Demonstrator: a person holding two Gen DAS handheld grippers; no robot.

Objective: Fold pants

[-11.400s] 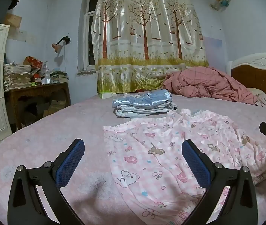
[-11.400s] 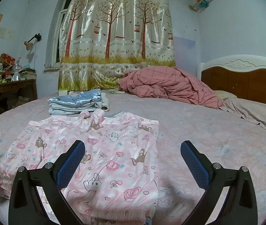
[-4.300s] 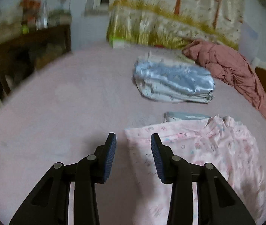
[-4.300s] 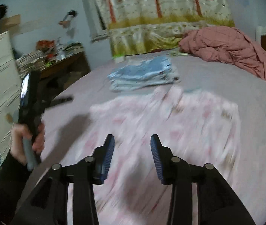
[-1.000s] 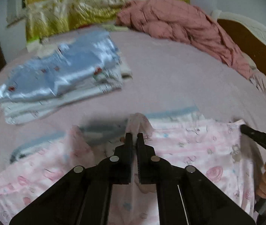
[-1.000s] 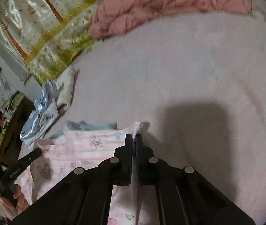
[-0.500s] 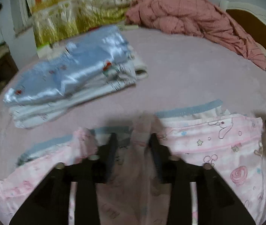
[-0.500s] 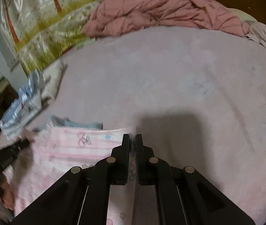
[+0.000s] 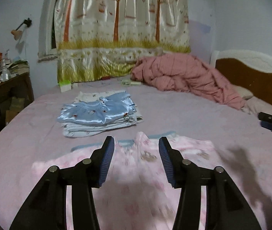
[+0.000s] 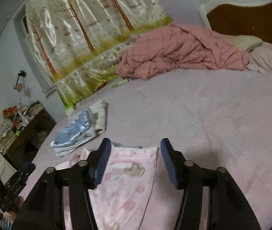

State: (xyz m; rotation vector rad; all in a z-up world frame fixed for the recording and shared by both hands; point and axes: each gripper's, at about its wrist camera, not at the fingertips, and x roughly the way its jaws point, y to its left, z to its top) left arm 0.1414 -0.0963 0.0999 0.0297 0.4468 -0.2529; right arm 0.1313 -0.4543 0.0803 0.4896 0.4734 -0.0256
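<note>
One pair of pink printed pajama pants (image 9: 147, 174) lies flat on the bed (image 9: 183, 113), directly beneath and ahead of both tongs. The left tongs (image 9: 136, 158) hover released, jaws spread wide above the waistband. The right tongs (image 10: 134, 163) are likewise released, level over the pants' right edge. One stack of folded clothes (image 9: 99, 115) sits beyond the left tongs; one rumpled pink quilt (image 9: 185, 78) lies farther off.

left tongs (image 9: 136, 158) parted, right tongs (image 10: 135, 162) parted
</note>
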